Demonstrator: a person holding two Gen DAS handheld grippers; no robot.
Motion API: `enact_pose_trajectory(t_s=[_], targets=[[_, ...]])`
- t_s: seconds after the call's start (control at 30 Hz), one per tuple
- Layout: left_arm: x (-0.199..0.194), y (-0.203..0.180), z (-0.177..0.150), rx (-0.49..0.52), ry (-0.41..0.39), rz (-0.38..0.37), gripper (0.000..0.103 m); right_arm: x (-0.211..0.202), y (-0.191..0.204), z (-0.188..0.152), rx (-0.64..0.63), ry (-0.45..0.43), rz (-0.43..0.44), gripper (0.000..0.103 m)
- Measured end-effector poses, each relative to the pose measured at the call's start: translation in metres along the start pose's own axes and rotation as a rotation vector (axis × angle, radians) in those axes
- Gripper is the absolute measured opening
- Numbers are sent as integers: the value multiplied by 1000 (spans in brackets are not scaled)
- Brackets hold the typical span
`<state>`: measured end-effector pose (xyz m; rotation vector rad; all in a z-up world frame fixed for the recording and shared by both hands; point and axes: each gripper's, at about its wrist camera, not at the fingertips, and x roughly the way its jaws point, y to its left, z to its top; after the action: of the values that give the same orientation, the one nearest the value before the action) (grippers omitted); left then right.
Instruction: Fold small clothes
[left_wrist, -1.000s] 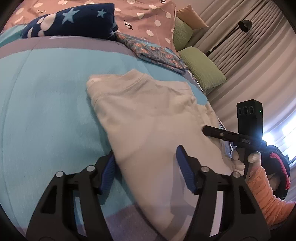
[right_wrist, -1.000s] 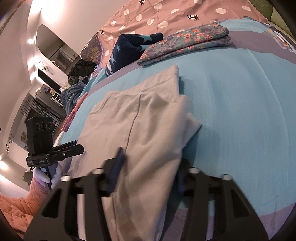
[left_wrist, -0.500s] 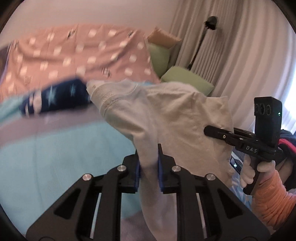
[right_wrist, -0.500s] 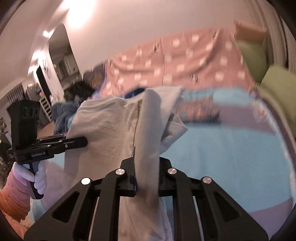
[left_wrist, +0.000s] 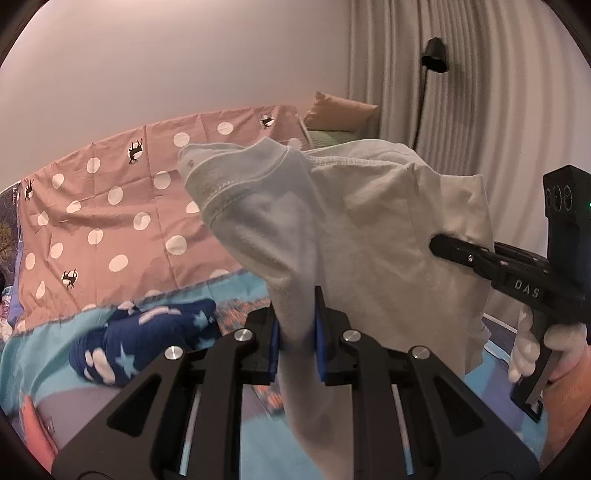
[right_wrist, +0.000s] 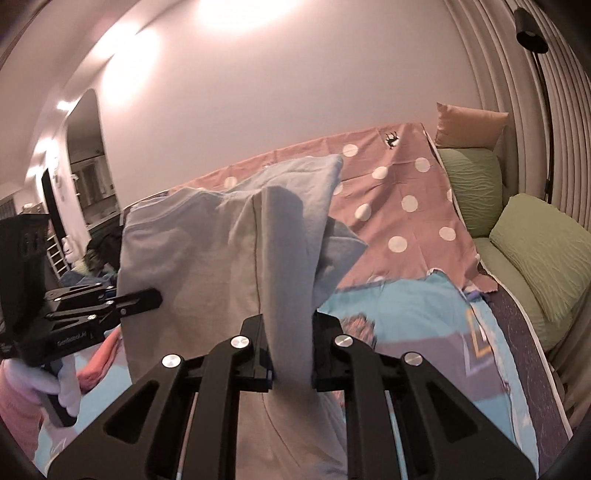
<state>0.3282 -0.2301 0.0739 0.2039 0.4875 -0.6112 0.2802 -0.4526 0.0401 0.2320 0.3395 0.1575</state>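
Pale grey garment (left_wrist: 354, 229): held in air above bed (right_wrist: 417, 314), bunched, hanging between both tongs.
Left tongs (left_wrist: 297, 332): clenched on fold of garment, blue pads pressing cloth.
Right tongs (right_wrist: 290, 350): clenched on another fold of same garment.
Navy star-print cloth (left_wrist: 147, 343): lying on bed's turquoise cover.
Pink polka-dot sheet (left_wrist: 110, 221): spread behind.
Green pillows (right_wrist: 532, 251): at bed's right.

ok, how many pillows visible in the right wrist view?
3. An orange pillow stands against the wall at the bed's head, a green pillow sits just below it, and another green pillow lies nearer the camera. The held-up shirt may hide others.
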Motion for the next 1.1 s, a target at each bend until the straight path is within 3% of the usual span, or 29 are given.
enact_pose_trajectory(t_s=[0.17,0.23,0.3,0.4,0.53,0.6,0.67,0.83,0.87,0.9,0.97,1.03,1.1], targets=[[76,29,16,-4,42,72,15,88,-29,5,60,47,-11,14],[108,45,12,-14,57,102,22,128,-42,-1,75,85,-67,17],[151,62,-3,-12,108,175,60,163,-56,-13,100,147,-200,28],[203,80,-45,-19,245,236,60,184,-68,-42,112,186,-271,28],[226,73,-101,66,343,188,59,183,-64,-89,68,263,-212,28],[215,65,-117,99,292,214,58,173,-58,-110,46,303,-206,28],[203,63,-118,66,280,212,57,153,-52,-124,26,307,-212,28],[143,50,-122,2,244,128,63,69,-16,-139,-39,197,-245,35],[130,43,-125,0,224,125,69,54,-10,-140,-42,166,-257,47],[104,35,-128,-2,181,121,75,31,-1,-140,-39,117,-274,65],[63,20,-134,-2,111,116,81,-6,14,-142,-21,38,-282,79],[25,8,-138,-17,51,105,87,-45,32,-145,15,-27,-296,85],[-9,-1,-142,-38,5,102,94,-70,47,-146,16,-30,-315,92]])
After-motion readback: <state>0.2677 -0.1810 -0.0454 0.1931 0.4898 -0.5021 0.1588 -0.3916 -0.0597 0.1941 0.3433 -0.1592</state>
